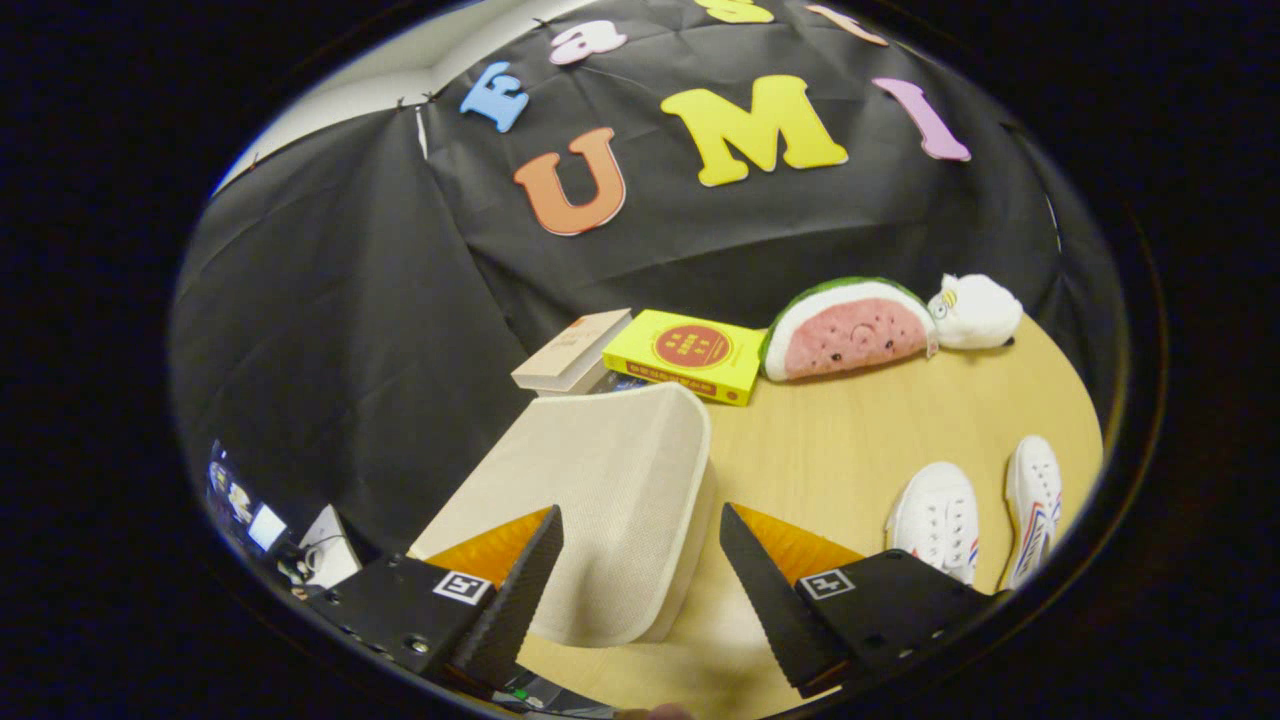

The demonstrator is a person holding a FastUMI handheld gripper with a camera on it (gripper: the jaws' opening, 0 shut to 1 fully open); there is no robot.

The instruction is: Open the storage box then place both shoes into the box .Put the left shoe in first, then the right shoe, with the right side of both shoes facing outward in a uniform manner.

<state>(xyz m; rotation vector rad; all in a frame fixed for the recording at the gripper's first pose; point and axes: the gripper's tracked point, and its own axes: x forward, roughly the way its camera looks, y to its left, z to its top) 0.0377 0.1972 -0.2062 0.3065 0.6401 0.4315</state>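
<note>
**Lid shut, shoes waiting: gripper poised over the storage box**

Wooden tabletop, pale and round-edged, fills the lower right of the frame; black cloth wall behind it.

Nearest: the gripper, lower centre. Fingers spread wide, holding nothing. Left finger overlaps the near part of the box lid in the picture; whether it touches cannot be told. Right finger sits over bare table just beside the box's right edge.

Storage box, between and just ahead of the fingers. Beige fabric, rounded corners, lid down and flat. Contents hidden (lid covers all, so nothing can be said of the inside). Judgement: opening has not begun. The wide spread suits straddling the lid's near or right edge to lift it.

Lower right of frame: two white shoes on the table, side by side, toes pointing toward the camera. Nearer-in shoe lies just beyond the right finger; outer shoe sits next to it, coloured stripes on its side. Which is left and which right I cannot tell from this angle. Both outside the box, well within reach, likely staged for the step after the lid.

Farther, centre of frame, along the wall: a tan book, a yellow book, a watermelon plush, a small white plush. Clutter, not task items; all clear of the lid's likely swing, though the tan book sits close behind the box.
</note>
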